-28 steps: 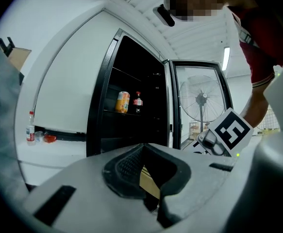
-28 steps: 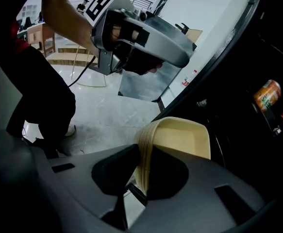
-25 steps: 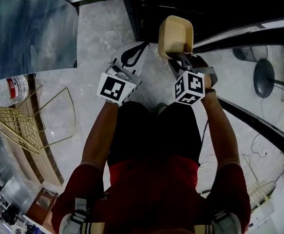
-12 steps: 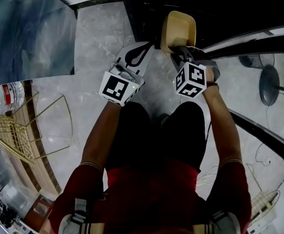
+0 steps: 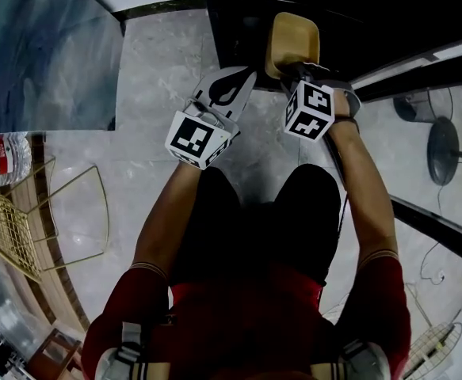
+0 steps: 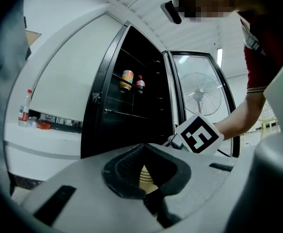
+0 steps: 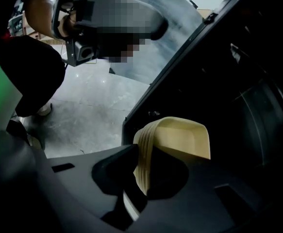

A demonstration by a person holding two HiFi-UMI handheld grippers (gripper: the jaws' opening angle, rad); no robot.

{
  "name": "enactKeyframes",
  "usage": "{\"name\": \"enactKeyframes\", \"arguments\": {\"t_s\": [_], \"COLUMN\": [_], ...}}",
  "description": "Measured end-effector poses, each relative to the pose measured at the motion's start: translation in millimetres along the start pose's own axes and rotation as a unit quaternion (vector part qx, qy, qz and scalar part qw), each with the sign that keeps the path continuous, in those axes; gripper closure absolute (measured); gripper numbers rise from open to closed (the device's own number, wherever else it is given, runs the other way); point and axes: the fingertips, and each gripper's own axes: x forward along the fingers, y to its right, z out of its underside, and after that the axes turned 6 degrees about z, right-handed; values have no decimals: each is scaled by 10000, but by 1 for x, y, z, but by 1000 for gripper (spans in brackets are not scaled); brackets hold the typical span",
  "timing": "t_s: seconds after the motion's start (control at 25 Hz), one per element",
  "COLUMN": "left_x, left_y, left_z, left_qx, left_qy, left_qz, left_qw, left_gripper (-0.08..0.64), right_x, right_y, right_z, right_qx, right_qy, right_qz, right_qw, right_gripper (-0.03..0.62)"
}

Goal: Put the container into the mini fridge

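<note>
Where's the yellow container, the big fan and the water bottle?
yellow container (image 7: 182,140): right gripper view, on its inner wall.
fan (image 6: 202,93): left gripper view, on the middle of its round cage.
water bottle (image 5: 7,155): head view, on its red label.

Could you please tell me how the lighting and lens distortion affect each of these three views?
Head view: the mini fridge is almost black inside, so only the beige container stands out. Left gripper view: heavy fisheye bows the fridge's black frame, and the corners vignette dark. Right gripper view: the floor is bright, the fridge cavity underexposed, the container sharp.
</note>
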Motion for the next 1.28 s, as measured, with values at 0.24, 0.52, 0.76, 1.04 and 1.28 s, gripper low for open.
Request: {"name": "enactKeyframes", "arguments": {"t_s": [0.24, 0.52, 0.76, 1.04, 1.28], "left_x": [1, 5, 8, 5, 5], "left_y": [-7, -12, -14, -19, -15], "left_z": [17, 31, 38, 47, 48], "left_qx": [-71, -133, -191, -263, -228], "left_qy": [130, 258, 251, 257, 239], "left_qz": [-57, -143, -181, -310, -278], "left_qw": [9999, 9995, 9993, 9988, 9991], "left_gripper": [554, 554, 554, 554, 554], "right_x": [27, 49, 58, 74, 77], "right_y": [8, 18, 28, 38, 43], "right_z": [7, 13, 21, 29, 29], "right_qx": [-24, 62, 60, -104, -85], "right_qy": [-165, -208, -326, -431, -409], "right_qz": [-13, -81, -181, -130, -38], "right_qw": [9999, 9997, 9993, 9989, 9991], "right_gripper": [538, 538, 538, 537, 529]}}
